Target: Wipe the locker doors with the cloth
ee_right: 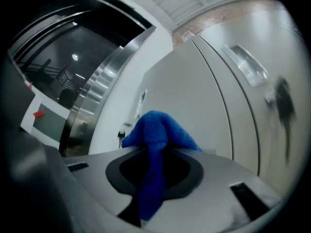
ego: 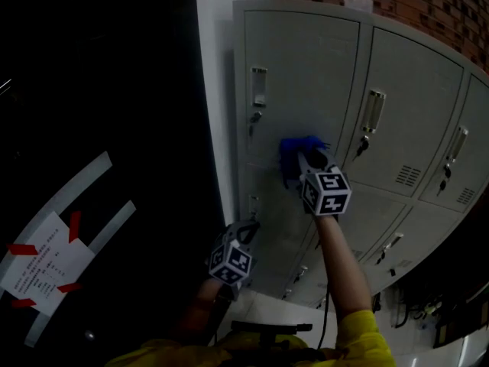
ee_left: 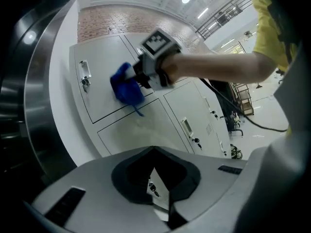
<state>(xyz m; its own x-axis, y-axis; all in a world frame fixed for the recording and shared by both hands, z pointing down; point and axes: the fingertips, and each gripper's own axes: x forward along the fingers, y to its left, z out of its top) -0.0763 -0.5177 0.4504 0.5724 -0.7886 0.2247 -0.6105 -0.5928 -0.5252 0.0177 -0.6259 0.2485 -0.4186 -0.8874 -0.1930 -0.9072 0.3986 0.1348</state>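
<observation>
while the fingers [ee_right: 221,178] of our right gripper [ego: 308,161] pinch the blue cloth [ego: 292,153], bunched just past their tips against the top locker door [ego: 306,67], we judge wiping under way; next we need steady pressure, sweeping sideways. our left gripper [ego: 247,229] fingers meet, empty.

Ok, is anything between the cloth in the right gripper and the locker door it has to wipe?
Nothing visible. The right gripper, shut on the blue cloth, appears to press it against the top-left locker door. That door's handle and key lie off to the cloth's left.
</observation>
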